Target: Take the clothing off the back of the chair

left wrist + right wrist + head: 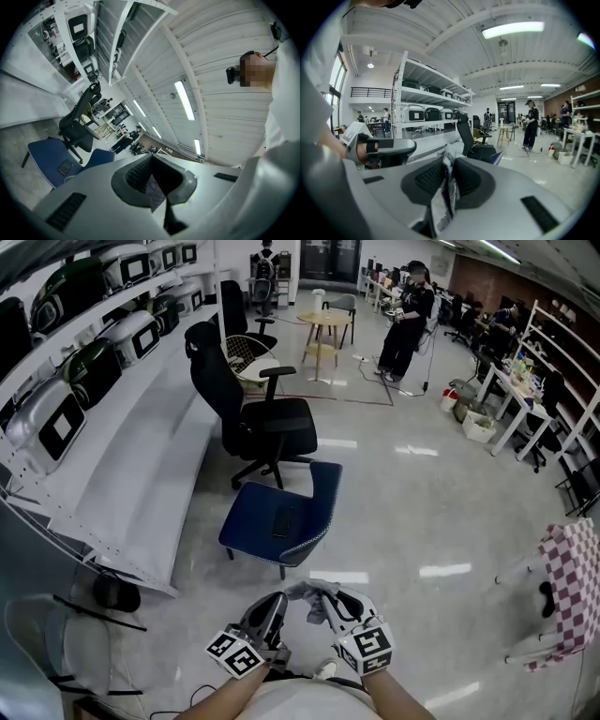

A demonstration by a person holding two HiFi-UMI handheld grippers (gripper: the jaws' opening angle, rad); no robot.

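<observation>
Low in the head view, a small grey piece of clothing (309, 594) is bunched between my two grippers, close to my body. My left gripper (278, 604) is shut on one end; its own view shows dark fabric (153, 192) pinched in the left gripper (151, 176). My right gripper (330, 601) is shut on the other end, and in the right gripper view a grey-white strip of cloth (443, 197) hangs from the right gripper (447, 176). The blue chair (281, 512) stands on the floor just ahead, its backrest bare.
A flat dark object (283, 519) lies on the blue seat. A black office chair (251, 418) stands behind it, beside long white shelves (122, 465) on the left. A checkered cloth (572, 582) hangs on a rack at right. A person (405, 320) stands far back.
</observation>
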